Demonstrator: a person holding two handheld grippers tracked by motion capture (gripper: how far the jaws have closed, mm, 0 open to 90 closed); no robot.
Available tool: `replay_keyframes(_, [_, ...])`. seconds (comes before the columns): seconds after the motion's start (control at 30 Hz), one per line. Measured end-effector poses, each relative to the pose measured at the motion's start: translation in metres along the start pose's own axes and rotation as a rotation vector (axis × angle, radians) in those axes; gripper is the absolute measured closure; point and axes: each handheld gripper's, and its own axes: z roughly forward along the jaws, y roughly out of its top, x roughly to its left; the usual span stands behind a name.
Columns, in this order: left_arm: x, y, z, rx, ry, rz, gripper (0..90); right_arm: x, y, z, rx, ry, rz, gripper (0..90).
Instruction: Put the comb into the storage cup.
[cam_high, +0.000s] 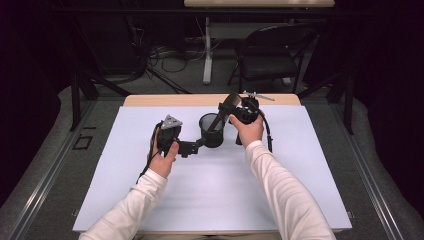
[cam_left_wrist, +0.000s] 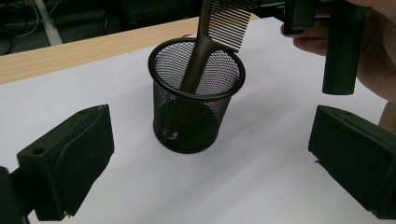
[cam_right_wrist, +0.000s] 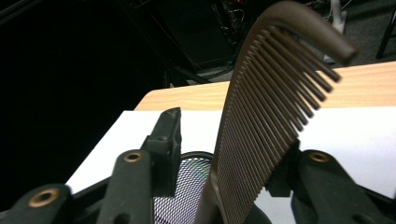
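Note:
A black mesh cup (cam_high: 211, 132) (cam_left_wrist: 196, 112) stands upright on the white table top (cam_high: 210, 195). A brown comb (cam_high: 223, 111) (cam_left_wrist: 219, 28) (cam_right_wrist: 271, 107) leans in it, handle down inside the cup and teeth sticking out above the rim. My right gripper (cam_high: 231, 107) (cam_right_wrist: 229, 140) is up at the comb's toothed end. Its jaws stand on either side of the comb, open, with a clear gap on the left side. My left gripper (cam_high: 192, 146) (cam_left_wrist: 210, 126) lies low at the cup's left, jaws wide open, and the cup stands just ahead of them untouched.
The white sheet leaves a strip of wooden table (cam_high: 200, 100) bare along the far edge. Beyond it on the dark floor are a folding chair (cam_high: 272, 55), a white table leg (cam_high: 207, 50) and cables. White surface stretches open on both sides of the cup.

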Motion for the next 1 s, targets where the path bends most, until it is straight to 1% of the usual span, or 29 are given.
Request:
replay_keyframes(0.13, [0.000,0.000,0.000,0.001,0.000,0.000,0.5,0.000,0.000,0.000,-0.003,-0.007,-0.016,50.1])
replay_keyframes(0.27, [0.000,0.000,-0.001,0.003,-0.001,0.002,0.5,0.000,0.000,-0.001,0.003,-0.010,-0.025,47.9])
replay_keyframes(0.43, [0.000,0.000,-0.001,-0.001,0.002,0.001,0.6,0.000,0.001,-0.003,0.002,-0.020,-0.049,45.3])
replay_keyframes(0.6, [0.000,0.000,-0.001,-0.003,0.000,0.003,0.6,0.000,0.002,-0.006,0.006,-0.013,-0.061,42.2])
replay_keyframes(0.77, [-0.001,0.000,-0.001,0.001,-0.001,0.007,0.5,0.000,0.003,-0.008,0.014,-0.018,-0.085,40.5])
replay_keyframes(0.87, [-0.002,0.000,-0.001,-0.001,-0.003,0.007,0.5,0.000,0.004,-0.010,0.015,-0.009,-0.092,39.6])
replay_keyframes(1.0, [-0.003,0.000,-0.002,-0.001,-0.002,0.009,0.6,0.000,0.005,-0.011,0.023,-0.015,-0.103,41.3])
